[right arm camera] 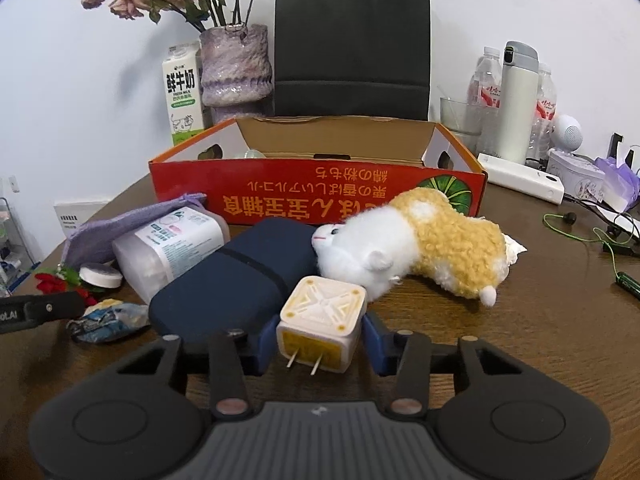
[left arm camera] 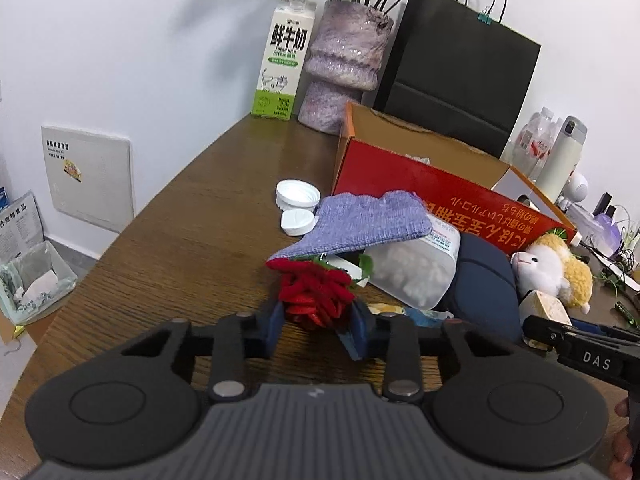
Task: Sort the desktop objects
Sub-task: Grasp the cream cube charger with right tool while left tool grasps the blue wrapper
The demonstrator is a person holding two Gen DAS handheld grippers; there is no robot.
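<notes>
An artificial red flower [left arm camera: 316, 296] lies on the wooden desk [left arm camera: 192, 216] in the left wrist view, and my left gripper [left arm camera: 318, 326] is shut on it, one blue pad against each side. In the right wrist view my right gripper [right arm camera: 320, 344] is shut on a cream cube plug adapter [right arm camera: 322, 320], prongs facing the camera. Behind them lie a navy pouch [right arm camera: 228, 280], a white-and-yellow plush toy [right arm camera: 420, 248], a clear plastic container [right arm camera: 168, 248] under a purple cloth [left arm camera: 368, 220], and a crumpled wrapper [right arm camera: 108, 320]. An open red cardboard box [right arm camera: 320, 196] stands beyond them.
Two white caps [left arm camera: 298, 200] lie left of the cloth. A milk carton [left arm camera: 280, 60], a purple vase [left arm camera: 344, 68] and a black paper bag [right arm camera: 352, 44] stand at the back wall. Water bottles [right arm camera: 486, 84], a thermos [right arm camera: 518, 100], a power bank [right arm camera: 520, 182] and a green cable [right arm camera: 592, 236] fill the right.
</notes>
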